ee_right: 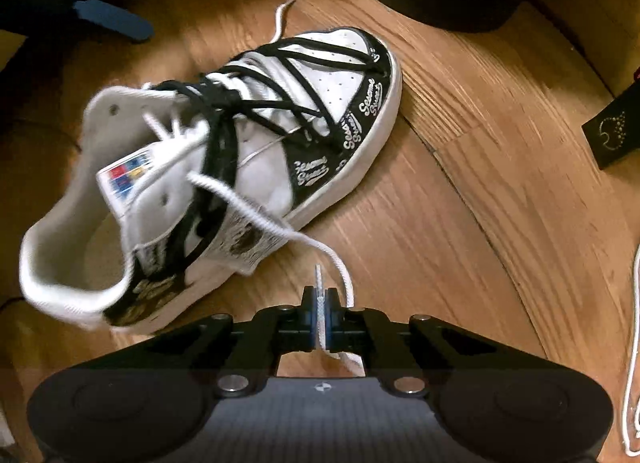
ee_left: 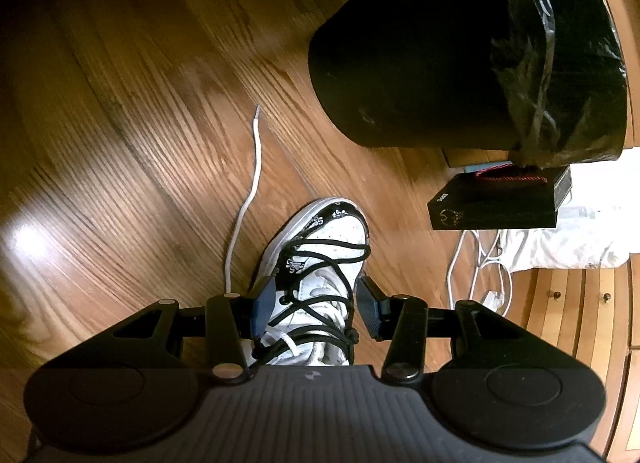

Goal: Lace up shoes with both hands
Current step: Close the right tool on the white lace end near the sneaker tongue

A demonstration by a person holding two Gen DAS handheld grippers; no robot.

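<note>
A white and black sneaker [ee_right: 256, 135] with black cord wound across it lies on the wood floor; it also shows in the left wrist view [ee_left: 320, 263]. My right gripper [ee_right: 320, 311] is shut on the tip end of the white lace [ee_right: 256, 219], which runs from an upper eyelet down to the pads. My left gripper [ee_left: 316, 311] is open above the sneaker, one blue pad on each side of its laced middle; its open fingers [ee_right: 116, 23] show at the top left of the right wrist view. The other white lace end [ee_left: 250, 191] trails loose on the floor left of the toe.
A black bin [ee_left: 440, 55] with a plastic liner stands beyond the toe. A black box [ee_left: 496, 203], white cables [ee_left: 480, 267] and white cloth [ee_left: 572, 239] lie to the right. Wooden furniture [ee_left: 592, 323] rises at the far right.
</note>
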